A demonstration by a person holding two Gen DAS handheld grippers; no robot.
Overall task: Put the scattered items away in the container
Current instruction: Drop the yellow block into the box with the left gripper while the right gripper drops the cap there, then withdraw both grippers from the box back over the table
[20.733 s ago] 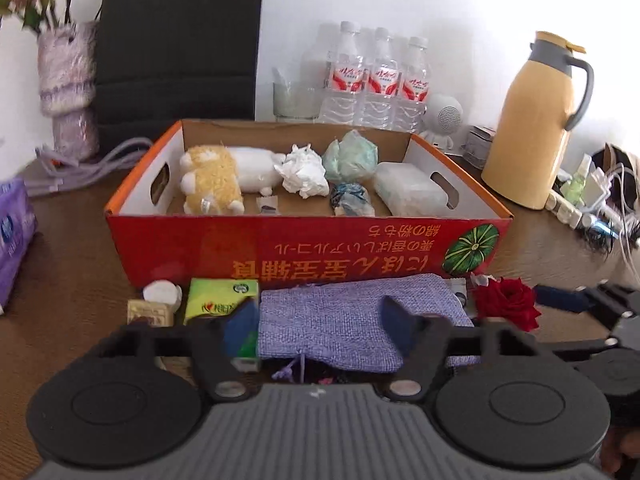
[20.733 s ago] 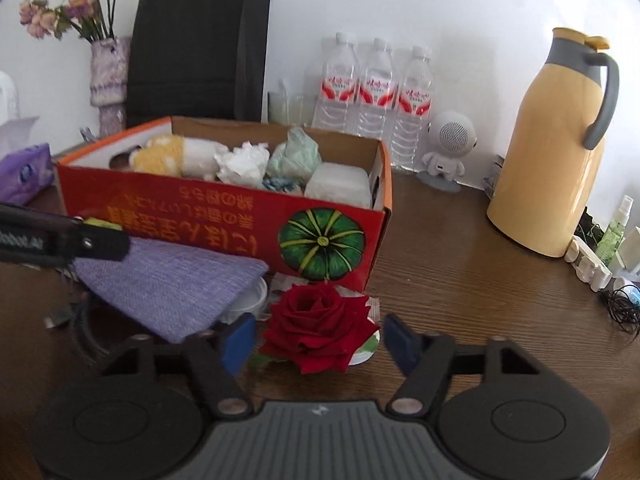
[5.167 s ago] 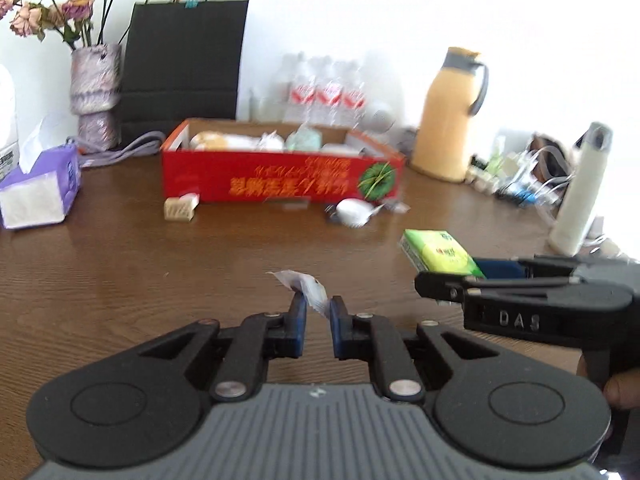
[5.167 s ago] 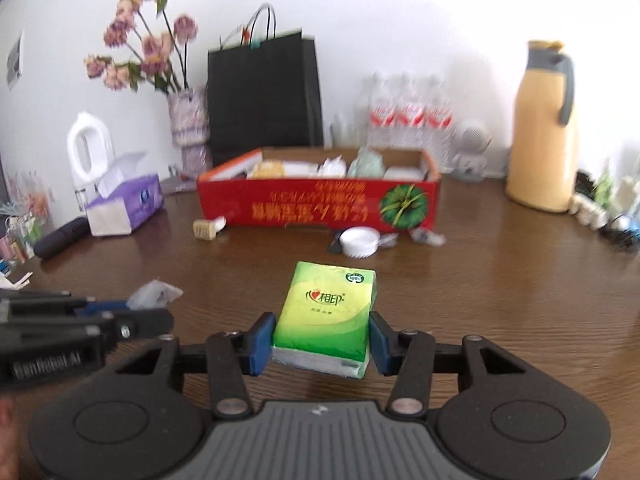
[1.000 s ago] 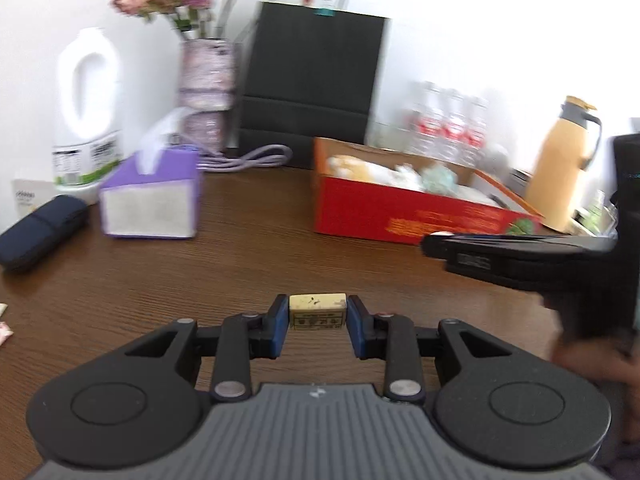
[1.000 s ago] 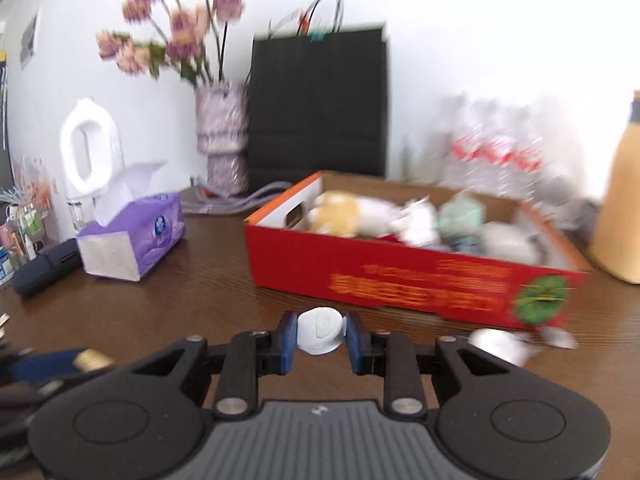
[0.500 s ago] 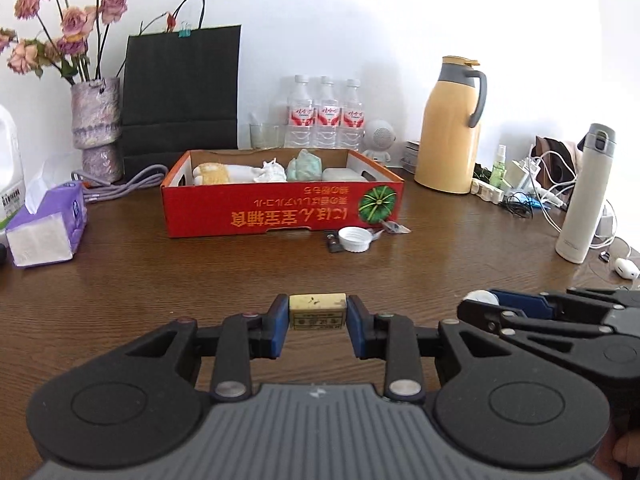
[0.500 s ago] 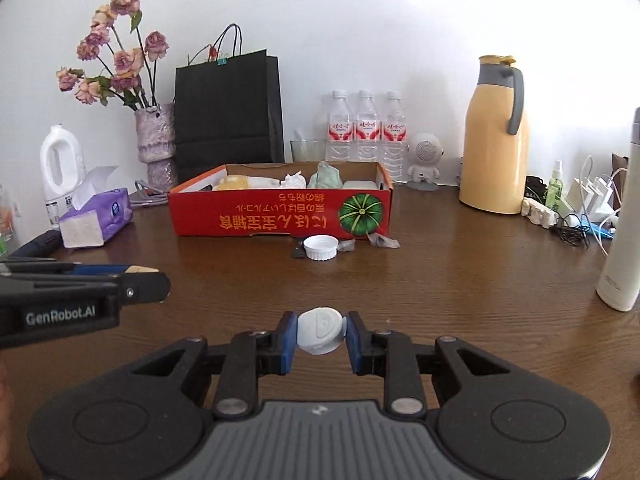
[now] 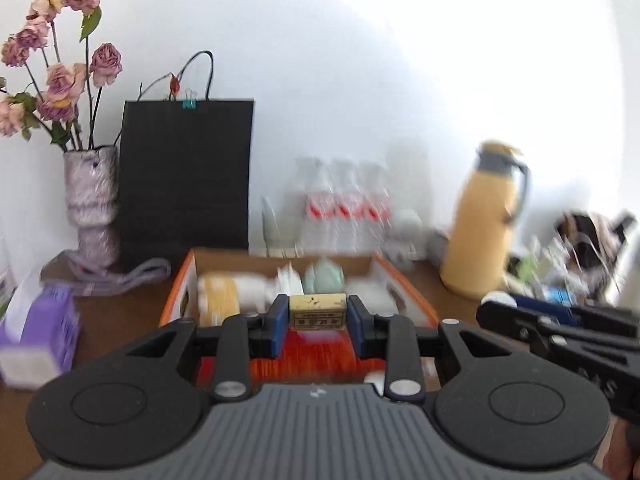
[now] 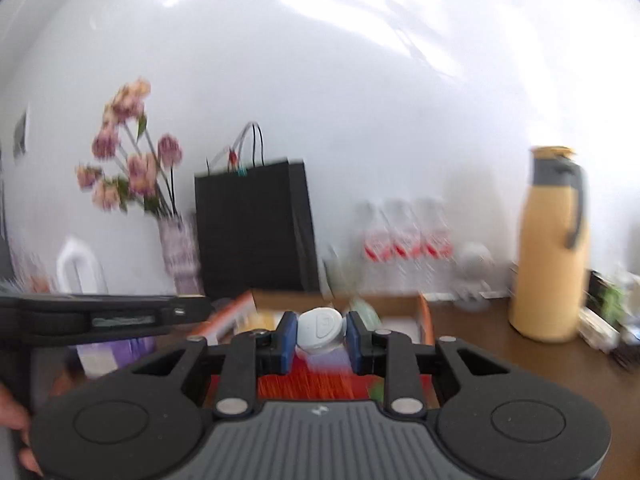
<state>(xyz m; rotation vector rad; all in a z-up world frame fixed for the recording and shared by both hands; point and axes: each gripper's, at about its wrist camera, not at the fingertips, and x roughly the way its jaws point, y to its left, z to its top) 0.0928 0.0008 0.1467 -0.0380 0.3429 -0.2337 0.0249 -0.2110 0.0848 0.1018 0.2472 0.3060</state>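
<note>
My left gripper is shut on a small tan block with dark print, held up in front of the red cardboard box. My right gripper is shut on a small white rounded case, also raised just before the box. Inside the box lie a yellow plush toy, white tissue and a pale green bundle. The right gripper shows at the right of the left wrist view, and the left gripper's arm crosses the left of the right wrist view. Both views are blurred.
A black paper bag, a vase of dried roses, three water bottles and a yellow thermos stand behind the box. A purple tissue box sits at the left; cables and small clutter lie at the right.
Both grippers have risen and moved forward towards the box, which now looms close and partly under the fingers. Each still holds its item.
</note>
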